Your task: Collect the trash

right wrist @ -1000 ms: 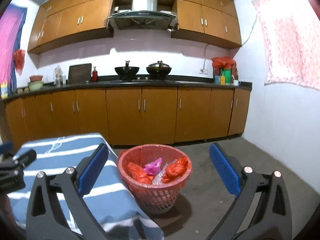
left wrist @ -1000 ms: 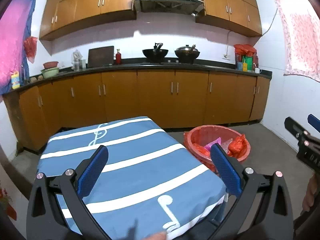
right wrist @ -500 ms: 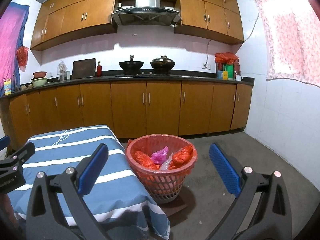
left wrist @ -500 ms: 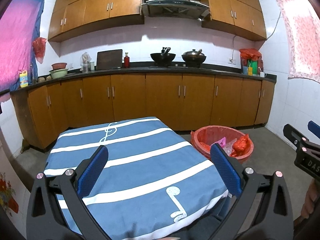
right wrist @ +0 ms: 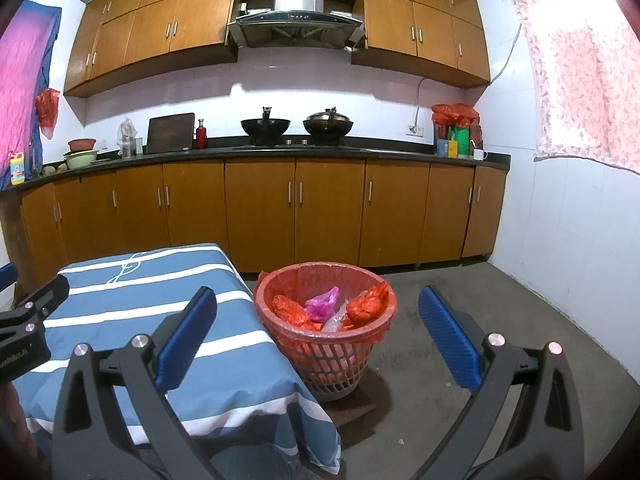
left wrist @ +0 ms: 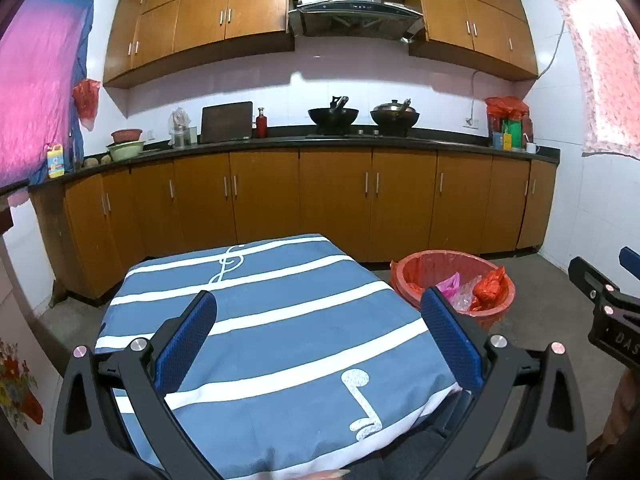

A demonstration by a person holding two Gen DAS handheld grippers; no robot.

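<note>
A red basket lined with a red bag stands on the floor right of the table; it shows in the left wrist view as well, the basket behind my finger. Inside lie red crumpled bags and a pink bag. The table wears a blue cloth with white stripes and nothing lies on it. My left gripper hovers open above the cloth, holding nothing. My right gripper is open in the air, with the basket between and beyond its blue fingers.
Wooden cabinets and a dark counter with woks, bowls and bottles line the far wall. Grey floor stretches right of the basket to a white tiled wall. The right gripper's body shows at the left view's right edge.
Both grippers have risen and drawn back from the table and basket, so more of the cloth and floor shows. Both stay open and hold nothing.
</note>
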